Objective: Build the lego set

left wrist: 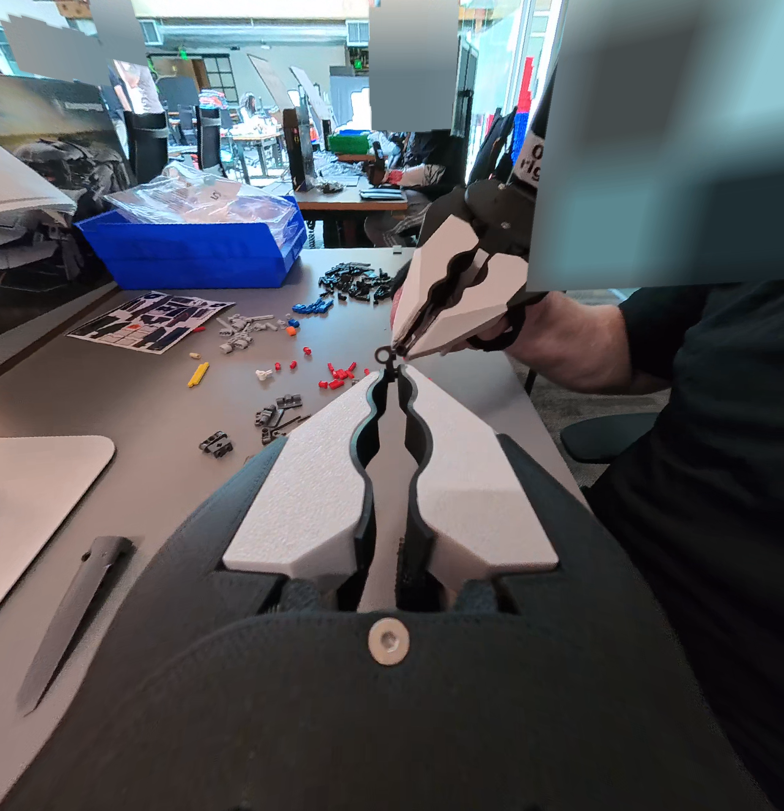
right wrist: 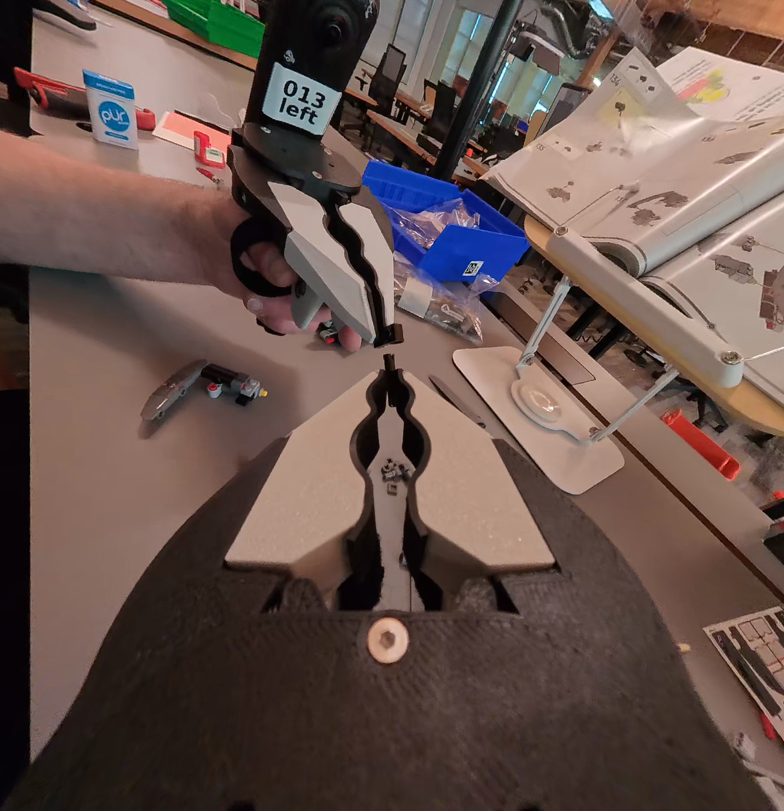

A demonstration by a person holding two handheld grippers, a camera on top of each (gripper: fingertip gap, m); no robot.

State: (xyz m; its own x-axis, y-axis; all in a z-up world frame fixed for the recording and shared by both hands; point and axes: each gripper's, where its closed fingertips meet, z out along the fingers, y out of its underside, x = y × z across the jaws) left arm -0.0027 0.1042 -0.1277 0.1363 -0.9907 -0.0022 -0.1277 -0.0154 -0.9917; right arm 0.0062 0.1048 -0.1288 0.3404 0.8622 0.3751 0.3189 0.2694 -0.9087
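Two closed grippers are seen. From the left wrist, a small black ringed plastic connector (left wrist: 386, 356) is pinched by the left gripper (left wrist: 392, 377). From the right wrist, a short black pin (right wrist: 389, 367) is pinched by the right gripper (right wrist: 389, 381), just apart from the connector; axes should be aligned before pressing, judging by the narrow gap.

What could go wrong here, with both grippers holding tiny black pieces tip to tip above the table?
The right gripper pinches its black pin only at the very fingertips, so it might twist or pop out.

The left gripper's ringed black connector looks equally marginal.

A dropped piece could vanish among the black parts pile.
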